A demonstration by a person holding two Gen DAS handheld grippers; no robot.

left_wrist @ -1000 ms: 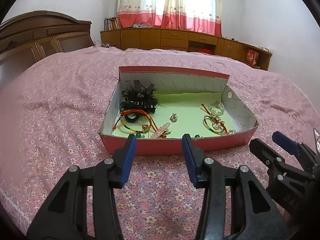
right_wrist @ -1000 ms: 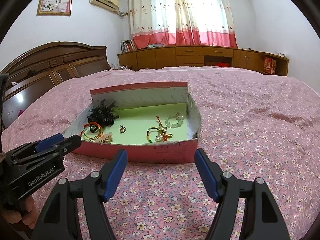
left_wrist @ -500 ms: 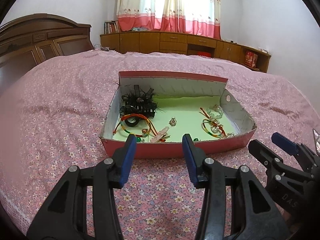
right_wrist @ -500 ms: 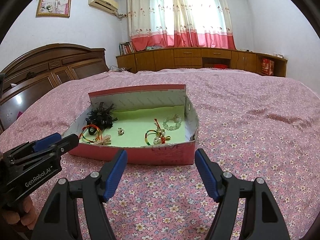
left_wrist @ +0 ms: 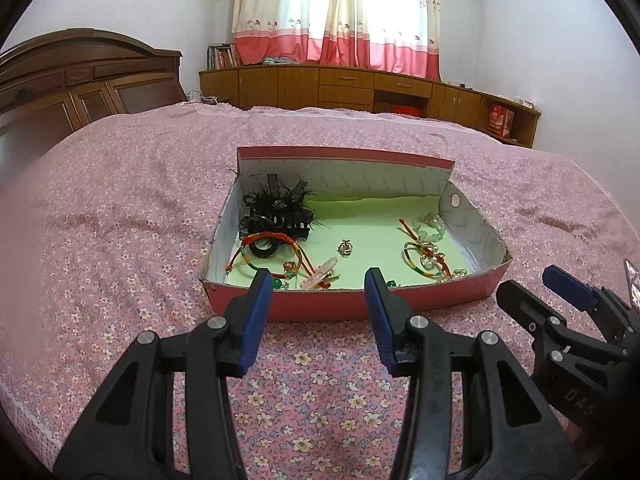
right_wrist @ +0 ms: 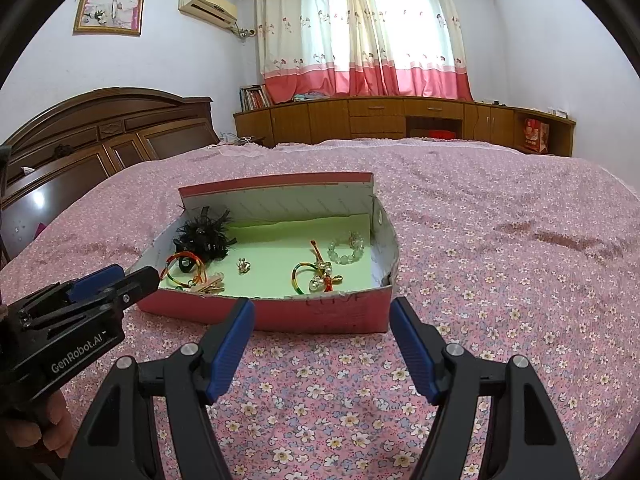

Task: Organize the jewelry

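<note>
Pink floral bedspread (left_wrist: 120, 240) is filling most of both views, and a shallow red cardboard box (left_wrist: 348, 305) with a pale green floor is sitting on it at the centre of each frame. In the left wrist view the left gripper (left_wrist: 318, 298) is hovering at the lower middle, its blue-padded jaws standing partly apart with nothing between them, their tips just short of the box's near wall. The right gripper (right_wrist: 322, 330), at the lower middle of its own view, is holding its jaws wider, also empty, and is showing again at the right edge of the left view. Inside the box, a black feathered hair clip (left_wrist: 278, 210) is lying in the far left corner, with a red-and-green corded bangle (left_wrist: 266, 252) over a black hair tie just in front of it. A small silver ring (left_wrist: 345, 247) is resting near the middle of the green floor. Toward the right side, a pale green bead bracelet (right_wrist: 346, 251) is lying close to the right wall, and a green-and-gold bangle with pearls (right_wrist: 314, 278) is sitting in front of it. A pink hair clip (left_wrist: 320, 276) is lying against the near wall.
</note>
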